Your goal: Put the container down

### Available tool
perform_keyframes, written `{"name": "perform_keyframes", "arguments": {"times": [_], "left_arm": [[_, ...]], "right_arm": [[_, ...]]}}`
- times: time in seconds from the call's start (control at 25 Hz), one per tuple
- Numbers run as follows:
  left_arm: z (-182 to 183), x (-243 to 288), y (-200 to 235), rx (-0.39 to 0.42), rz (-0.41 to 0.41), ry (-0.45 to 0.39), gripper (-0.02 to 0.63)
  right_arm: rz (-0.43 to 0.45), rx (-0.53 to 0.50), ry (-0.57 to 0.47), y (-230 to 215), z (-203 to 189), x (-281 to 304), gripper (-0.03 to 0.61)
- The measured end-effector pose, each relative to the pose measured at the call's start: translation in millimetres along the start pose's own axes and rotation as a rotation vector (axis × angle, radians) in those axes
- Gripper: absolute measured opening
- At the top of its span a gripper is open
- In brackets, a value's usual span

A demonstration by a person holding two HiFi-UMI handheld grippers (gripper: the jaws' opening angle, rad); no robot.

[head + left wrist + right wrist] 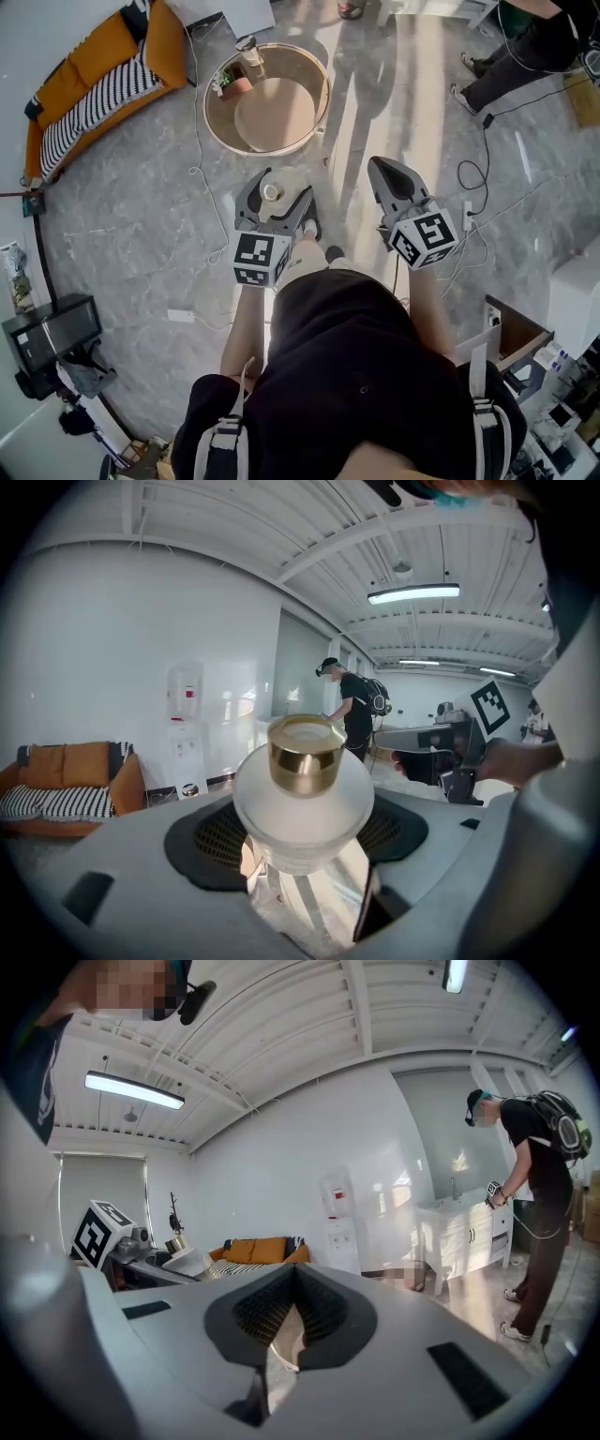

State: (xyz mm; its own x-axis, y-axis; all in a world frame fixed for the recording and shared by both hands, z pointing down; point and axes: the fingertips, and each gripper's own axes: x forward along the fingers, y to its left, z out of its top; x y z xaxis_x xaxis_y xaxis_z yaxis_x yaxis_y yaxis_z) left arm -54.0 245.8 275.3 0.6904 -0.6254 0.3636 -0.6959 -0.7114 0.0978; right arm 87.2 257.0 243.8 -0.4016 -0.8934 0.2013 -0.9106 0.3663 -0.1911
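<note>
The container (272, 192) is a frosted white jar with a gold cap. My left gripper (278, 190) is shut on it and holds it upright in the air, short of the round wooden table (314, 70). In the left gripper view the container (302, 799) fills the gap of that gripper (302, 829), clamped at its body with the cap above the jaws. My right gripper (382, 169) hangs level to the right, shut with nothing in it. The right gripper view shows that gripper (292, 1288) with its pads pressed together.
A small plant pot (230, 82) and a bottle (250, 56) stand on the round table's far left. An orange sofa (103, 66) lies at upper left. Cables (473, 178) cross the floor on the right. A person (525, 47) stands at upper right; a black cart (47, 333) is at lower left.
</note>
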Motion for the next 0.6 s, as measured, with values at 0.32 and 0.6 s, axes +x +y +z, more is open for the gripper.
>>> {"name": "perform_keyframes", "arguments": {"times": [0.32,0.6], "left_arm": [[33.8,41.2,55.5,0.056,-0.009,-0.008,0.337],[49.1,74.1,97.1,0.109,-0.037,-0.03,0.337]], "right_arm": [[-0.007,-0.032,-0.012,-13.5,36.6,71.5,0.003],[-0.034,-0.033,-0.012,-24.0,46.1,122.9,0.003]]}}
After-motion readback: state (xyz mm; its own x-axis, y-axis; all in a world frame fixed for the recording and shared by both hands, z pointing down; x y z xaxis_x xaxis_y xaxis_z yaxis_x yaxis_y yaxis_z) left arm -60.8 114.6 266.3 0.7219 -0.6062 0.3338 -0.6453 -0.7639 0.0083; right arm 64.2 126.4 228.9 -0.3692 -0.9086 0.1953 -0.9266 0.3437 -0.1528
